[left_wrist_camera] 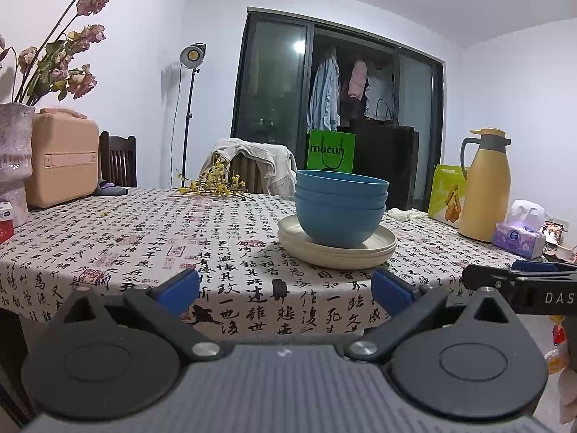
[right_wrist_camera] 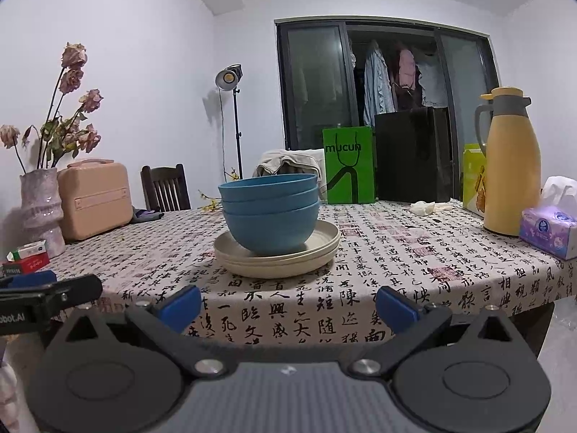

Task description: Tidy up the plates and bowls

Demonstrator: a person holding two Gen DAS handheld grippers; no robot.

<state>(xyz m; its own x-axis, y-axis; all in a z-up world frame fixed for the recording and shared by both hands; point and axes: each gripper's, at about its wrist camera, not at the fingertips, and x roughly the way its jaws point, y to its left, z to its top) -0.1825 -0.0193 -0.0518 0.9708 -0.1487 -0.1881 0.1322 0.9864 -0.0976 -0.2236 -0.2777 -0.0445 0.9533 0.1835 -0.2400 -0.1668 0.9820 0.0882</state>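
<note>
Three blue bowls sit nested on a stack of cream plates near the table's front. My left gripper is open, low before the table edge, short of the stack and empty. My right gripper is open too, also in front of the edge with nothing between its blue pads. Each gripper shows at the side of the other's view: the right one and the left one.
The table wears a calligraphy-print cloth. On it stand a vase of dried flowers, a tan case, a yellow thermos, a tissue pack, green and black bags and small boxes. Chairs stand behind.
</note>
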